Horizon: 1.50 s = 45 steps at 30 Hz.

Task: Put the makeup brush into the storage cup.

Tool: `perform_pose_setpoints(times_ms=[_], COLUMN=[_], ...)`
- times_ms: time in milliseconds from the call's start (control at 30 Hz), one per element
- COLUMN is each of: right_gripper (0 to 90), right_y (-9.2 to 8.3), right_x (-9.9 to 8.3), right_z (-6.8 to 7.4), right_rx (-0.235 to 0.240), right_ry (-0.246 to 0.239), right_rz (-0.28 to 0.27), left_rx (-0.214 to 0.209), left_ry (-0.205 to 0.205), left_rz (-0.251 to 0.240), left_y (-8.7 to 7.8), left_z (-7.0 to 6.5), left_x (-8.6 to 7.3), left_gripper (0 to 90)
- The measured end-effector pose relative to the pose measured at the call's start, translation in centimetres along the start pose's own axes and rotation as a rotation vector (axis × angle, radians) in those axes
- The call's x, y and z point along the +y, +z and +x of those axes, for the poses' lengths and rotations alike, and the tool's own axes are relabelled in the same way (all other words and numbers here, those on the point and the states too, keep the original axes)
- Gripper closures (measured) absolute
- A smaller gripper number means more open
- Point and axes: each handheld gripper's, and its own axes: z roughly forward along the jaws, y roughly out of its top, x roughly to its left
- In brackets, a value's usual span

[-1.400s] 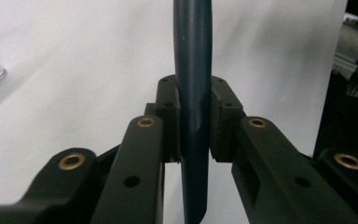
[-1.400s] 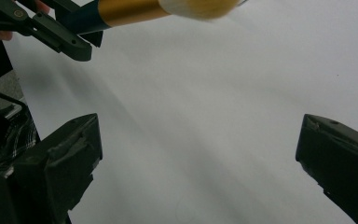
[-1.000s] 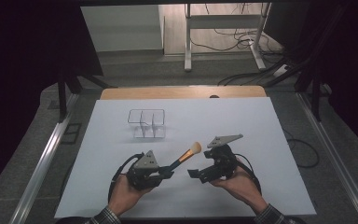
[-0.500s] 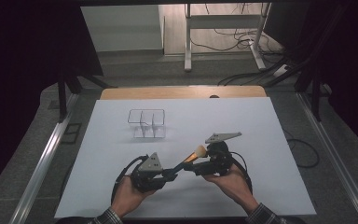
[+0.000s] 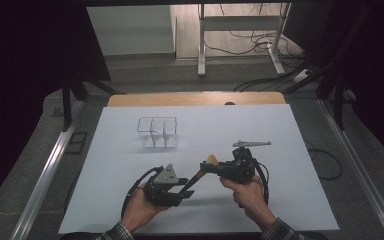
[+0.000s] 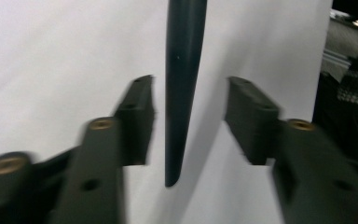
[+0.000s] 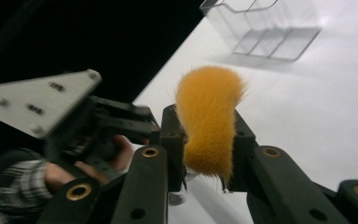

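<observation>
High view: clear organizer (image 5: 157,132) beyond brush (image 5: 203,169)

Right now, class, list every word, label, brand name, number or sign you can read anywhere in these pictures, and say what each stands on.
None can be read: no view shows legible text.
The brush, with its orange bristles and dark handle, bears no visible print.
The clear divided organiser is unmarked.
The grey three-cornered plate on the left gripper shows only screw heads.
The right gripper and the white table carry no lettering.
</observation>
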Motion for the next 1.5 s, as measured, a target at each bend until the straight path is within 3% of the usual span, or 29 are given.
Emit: perform_pose_setpoints(times_ms=[67, 200, 467, 800, 933, 967, 1100, 1167, 1267, 1333, 1367, 1500], right_gripper=[73.8, 73.8, 73.8, 73.8, 73.7, 73.6, 71.9, 68.7, 52.5, 49.2, 42.9, 35.2], right_y=[0.0, 0.4, 1.1, 1.5, 1.6, 1.6, 1.5, 1.5, 1.6, 1.5, 1.6, 1.6], right_x=[0.1, 0.0, -0.1, -0.2, -0.2, -0.2, -0.2, -0.2, -0.2, -0.2, -0.1, -0.2], right_z=[0.4, 0.9, 1.9, 2.2, 2.3, 2.3, 1.9, 1.8, 1.5, 1.6, 1.6, 1.5], right_rx=[-0.034, -0.084, -0.114, -0.083, -0.071, -0.069, -0.056, -0.058, -0.080, -0.081, -0.086, -0.115], right_ry=[-0.045, -0.108, -0.197, -0.209, -0.209, -0.205, -0.166, -0.157, -0.157, -0.155, -0.175, -0.214], right_rz=[0.014, 0.046, 0.089, 0.098, 0.096, 0.096, 0.082, 0.080, 0.076, 0.078, 0.085, 0.110], left_rx=[0.003, -0.001, -0.023, -0.024, -0.030, -0.029, -0.026, -0.023, -0.008, -0.008, -0.004, -0.001], left_ry=[-0.014, -0.029, -0.044, -0.013, -0.010, 0.009, 0.007, 0.004, -0.006, -0.007, -0.012, -0.024], left_rz=[-0.010, -0.018, -0.037, -0.004, -0.009, -0.002, 0.009, 0.016, 0.025, 0.025, 0.023, 0.027], left_y=[-0.2, -0.4, -0.2, 0.7, 0.8, 0.8, 0.7, 0.8, 0.6, 0.6, 0.5, 0.2], left_z=[0.2, 0.5, 0.6, 0.3, 0.2, 0.0, 0.0, 0.0, 0.3, 0.3, 0.4, 0.7], left_x=[0.1, 0.2, 0.9, 1.6, 1.8, 1.9, 2.1, 2.1, 2.0, 2.0, 2.0, 2.0], left_gripper=[41.8, 38.1, 44.8, 59.3, 71.6, 73.2, 73.8, 73.9, 73.9, 73.9, 73.9, 73.9])
